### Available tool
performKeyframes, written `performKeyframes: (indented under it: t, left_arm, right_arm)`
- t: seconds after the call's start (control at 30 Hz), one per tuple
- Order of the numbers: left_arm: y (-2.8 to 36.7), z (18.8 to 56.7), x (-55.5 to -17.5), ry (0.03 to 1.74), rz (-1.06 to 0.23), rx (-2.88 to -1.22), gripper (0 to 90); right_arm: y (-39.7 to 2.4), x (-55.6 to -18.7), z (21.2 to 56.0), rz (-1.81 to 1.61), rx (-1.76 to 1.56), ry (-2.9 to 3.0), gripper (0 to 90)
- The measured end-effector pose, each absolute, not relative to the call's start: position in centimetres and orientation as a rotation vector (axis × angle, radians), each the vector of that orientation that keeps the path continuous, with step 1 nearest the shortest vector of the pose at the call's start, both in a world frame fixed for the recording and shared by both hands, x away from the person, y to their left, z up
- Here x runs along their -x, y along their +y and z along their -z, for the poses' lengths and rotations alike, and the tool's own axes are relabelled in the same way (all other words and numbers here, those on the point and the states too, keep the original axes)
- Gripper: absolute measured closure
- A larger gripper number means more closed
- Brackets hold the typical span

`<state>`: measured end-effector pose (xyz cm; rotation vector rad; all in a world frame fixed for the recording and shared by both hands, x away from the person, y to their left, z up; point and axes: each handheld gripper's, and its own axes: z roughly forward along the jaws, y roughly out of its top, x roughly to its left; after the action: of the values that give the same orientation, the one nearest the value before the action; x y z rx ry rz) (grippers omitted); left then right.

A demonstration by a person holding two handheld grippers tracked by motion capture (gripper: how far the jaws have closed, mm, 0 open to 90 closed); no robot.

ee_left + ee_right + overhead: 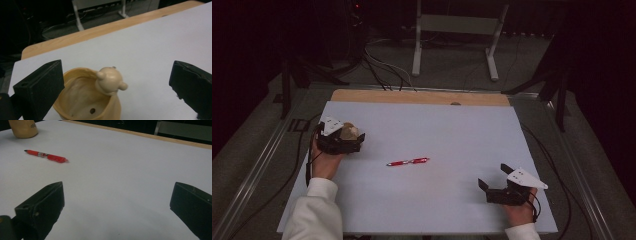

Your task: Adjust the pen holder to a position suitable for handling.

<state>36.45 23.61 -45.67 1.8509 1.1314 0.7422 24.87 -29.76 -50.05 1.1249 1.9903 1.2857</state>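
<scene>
left gripper (354, 141): jaws wide apart around the small tan ceramic pot with a little bear head on its rim (90, 97), gripping nothing yet; the pot sits at the tabletop's left side
right gripper (493, 181): jaws apart too, empty, low over the white tabletop (452, 130)
risk: tbh a lopsided squeeze on that rounded wall could tip the pot or knock the bear head
risk 2: red pen (408, 161) at mid-tabletop looks like it'd roll if nudged
count: two grippers, one pot, one pen

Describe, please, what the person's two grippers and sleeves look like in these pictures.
Each hand holds a black two-jaw gripper: the left gripper and the right gripper. Both carry a pale grey three-cornered plate on top, and a thin black cable trails from each. The jaws are blocky, matt black wedges. The person wears white sleeves.
</scene>
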Motion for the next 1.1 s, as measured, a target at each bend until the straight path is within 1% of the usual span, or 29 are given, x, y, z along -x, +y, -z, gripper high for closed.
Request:
performKeyframes:
  t: [0.2,0.37,0.47,0.5,0.53,0.57,0.6,0.63,0.73,0.77,0.8,0.83,0.9,0.93,1.1]
  left_arm:
    - [23.8,46.7,-37.4,1.198,-0.676,-1.874,1.0]
    - [23.6,47.1,-37.7,1.213,-0.664,-1.899,1.7]
    - [23.5,47.7,-38.2,1.259,-0.663,-1.926,7.9]
    - [23.5,47.7,-38.2,1.259,-0.663,-1.926,11.3]
    - [23.4,47.8,-38.2,1.262,-0.666,-1.929,11.3]
    - [23.3,47.9,-38.3,1.266,-0.670,-1.935,19.0]
    - [23.3,48.0,-38.3,1.268,-0.671,-1.942,19.0]
    - [23.1,48.1,-38.4,1.266,-0.683,-1.959,30.1]
    - [22.9,48.3,-38.4,1.264,-0.691,-1.979,41.0]
    - [22.9,48.4,-38.5,1.269,-0.697,-1.991,41.0]
    - [22.8,48.5,-38.6,1.270,-0.690,-1.995,44.4]
    - [22.8,48.6,-38.6,1.268,-0.688,-2.004,50.4]
    - [22.8,48.8,-38.7,1.281,-0.687,-2.023,59.1]
    - [22.8,48.9,-38.7,1.280,-0.682,-2.019,61.1]
    - [23.0,48.8,-38.7,1.270,-0.649,-2.001,64.4]
  right_arm:
    - [-29.8,-24.9,50.0,-1.287,-1.126,1.989,0.2]
    - [-29.8,-24.8,50.0,-1.287,-1.126,1.990,0.2]
    - [-29.8,-24.9,50.0,-1.287,-1.126,1.988,0.2]
    - [-29.8,-24.9,50.0,-1.287,-1.127,1.988,0.2]
    - [-29.8,-24.9,50.0,-1.287,-1.127,1.988,0.2]
    - [-29.8,-24.9,50.0,-1.287,-1.126,1.988,0.2]
    - [-29.8,-24.9,50.0,-1.287,-1.126,1.988,0.2]
    - [-29.8,-24.9,50.0,-1.288,-1.127,1.988,0.2]
    - [-29.8,-24.9,50.0,-1.287,-1.128,1.988,0.2]
    - [-29.8,-24.9,50.0,-1.287,-1.129,1.988,0.2]
    - [-29.8,-24.9,50.0,-1.286,-1.130,1.987,0.2]
    - [-29.8,-24.9,50.0,-1.288,-1.130,1.987,0.2]
    - [-29.8,-24.9,50.0,-1.288,-1.128,1.988,0.2]
    - [-29.8,-24.9,50.0,-1.289,-1.126,1.988,0.2]
    - [-29.8,-24.9,50.0,-1.286,-1.124,1.989,0.2]
